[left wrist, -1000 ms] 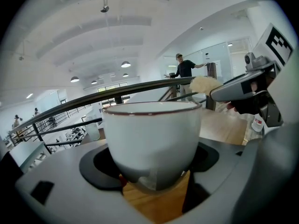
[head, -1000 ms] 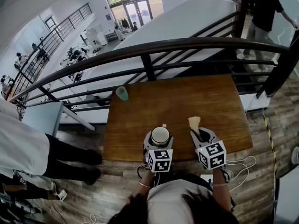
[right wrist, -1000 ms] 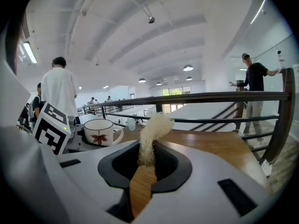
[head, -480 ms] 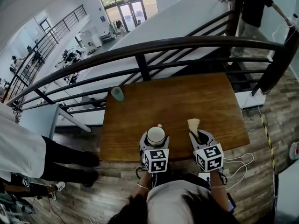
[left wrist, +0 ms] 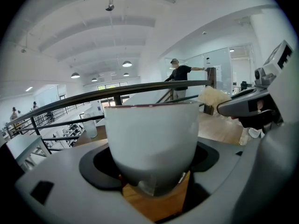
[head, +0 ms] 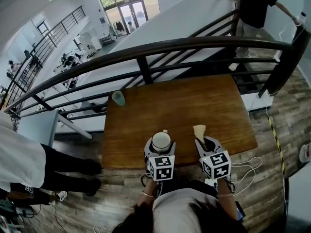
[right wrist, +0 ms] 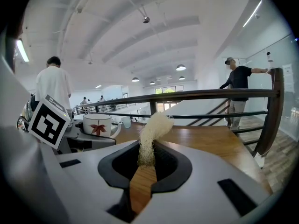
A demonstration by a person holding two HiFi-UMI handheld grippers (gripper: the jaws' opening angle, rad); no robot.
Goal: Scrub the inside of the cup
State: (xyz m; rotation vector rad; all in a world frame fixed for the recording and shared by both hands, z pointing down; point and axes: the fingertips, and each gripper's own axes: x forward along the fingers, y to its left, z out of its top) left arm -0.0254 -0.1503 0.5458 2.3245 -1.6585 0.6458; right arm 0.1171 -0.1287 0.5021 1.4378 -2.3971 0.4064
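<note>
A white cup (head: 161, 141) with a red leaf on its side (right wrist: 97, 124) sits upright between the jaws of my left gripper (head: 161, 144), which is shut on it near the table's front edge. In the left gripper view the cup (left wrist: 152, 139) fills the middle, and its inside is hidden. My right gripper (head: 204, 141) is shut on a pale fibrous scrubber (head: 199, 129) that sticks up out of its jaws (right wrist: 152, 134). The scrubber stands to the right of the cup, apart from it.
The wooden table (head: 194, 101) stands against a dark railing (head: 146, 50). A greenish glass (head: 118, 98) is at its far left corner. A person in white top and dark trousers (head: 29, 159) stands left of the table, another by the railing at the back right (head: 250, 8).
The head view has drifted a little. Both grippers keep their holds and stay side by side at the table's front edge.
</note>
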